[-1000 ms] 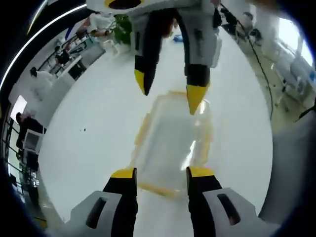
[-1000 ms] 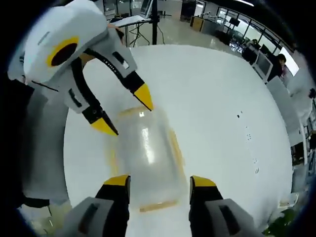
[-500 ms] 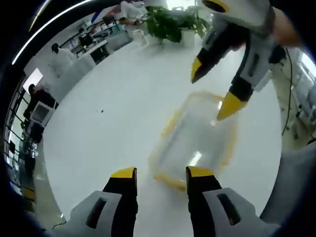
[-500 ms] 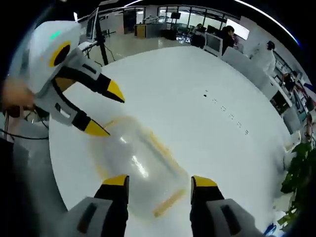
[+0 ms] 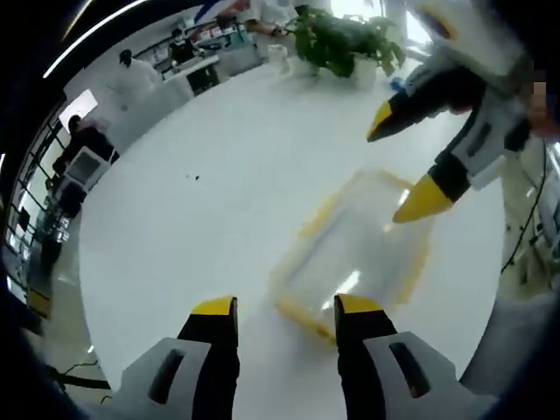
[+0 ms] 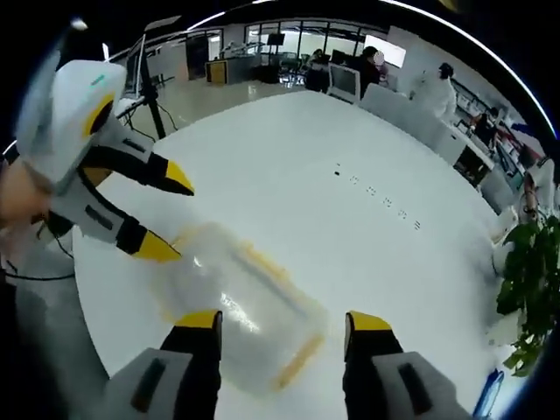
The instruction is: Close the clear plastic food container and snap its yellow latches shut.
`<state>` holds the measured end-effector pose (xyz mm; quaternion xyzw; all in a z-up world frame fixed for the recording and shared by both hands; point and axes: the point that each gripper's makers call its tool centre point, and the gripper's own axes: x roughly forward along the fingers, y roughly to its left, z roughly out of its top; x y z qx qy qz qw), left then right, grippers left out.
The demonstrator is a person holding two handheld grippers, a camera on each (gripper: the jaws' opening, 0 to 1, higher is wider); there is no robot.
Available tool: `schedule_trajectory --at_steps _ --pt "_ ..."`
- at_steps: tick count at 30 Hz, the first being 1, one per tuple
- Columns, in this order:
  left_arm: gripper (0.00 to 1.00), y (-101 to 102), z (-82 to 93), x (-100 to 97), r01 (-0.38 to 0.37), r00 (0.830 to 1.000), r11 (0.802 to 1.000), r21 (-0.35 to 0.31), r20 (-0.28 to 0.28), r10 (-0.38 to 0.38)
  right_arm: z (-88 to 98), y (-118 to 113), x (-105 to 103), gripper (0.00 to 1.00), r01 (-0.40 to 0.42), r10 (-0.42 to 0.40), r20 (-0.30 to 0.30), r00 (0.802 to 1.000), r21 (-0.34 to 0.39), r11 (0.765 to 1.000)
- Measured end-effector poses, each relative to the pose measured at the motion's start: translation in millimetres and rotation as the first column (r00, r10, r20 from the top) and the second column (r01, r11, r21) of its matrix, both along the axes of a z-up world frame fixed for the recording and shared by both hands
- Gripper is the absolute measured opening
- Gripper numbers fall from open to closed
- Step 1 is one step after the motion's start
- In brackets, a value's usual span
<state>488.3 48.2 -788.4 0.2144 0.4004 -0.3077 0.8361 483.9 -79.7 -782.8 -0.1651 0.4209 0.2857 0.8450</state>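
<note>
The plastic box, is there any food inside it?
No. In the left gripper view the clear plastic food container on the white table looks see-through and empty, with nothing showing inside.

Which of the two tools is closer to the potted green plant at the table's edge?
Right. The plant stands past the right tool in the left view; the left tool is across the container, farther away.
</note>
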Motion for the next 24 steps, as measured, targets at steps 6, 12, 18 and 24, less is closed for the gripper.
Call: schedule_trajectory --at_steps 6,12,18,24 --pt "0.41 12 5.0 5.0 -0.082 0.996 0.994 -0.070 0.027 0.084 3.9 -10 2 0.56 0.082 -0.085 0.036 0.996 0.072 0.994" --pt "0.43 10 4.8 2.5 -0.150 0.988 0.973 -0.173 -0.001 0.152 -3.8 -10 0 0.57 0.142 -0.145 0.010 0.989 0.145 0.979" --pt "0.42 3 2.6 -0.2 -0.214 0.977 0.942 -0.259 -0.069 0.203 -4.7 -12 2 0.56 0.190 -0.193 -0.008 0.981 0.208 0.959" --pt "0.40 4 -13.0 -11.1 -0.254 0.966 0.925 -0.282 -0.109 0.233 -19.2 -23 -5 0.56 0.265 -0.255 -0.072 0.964 0.265 0.927"
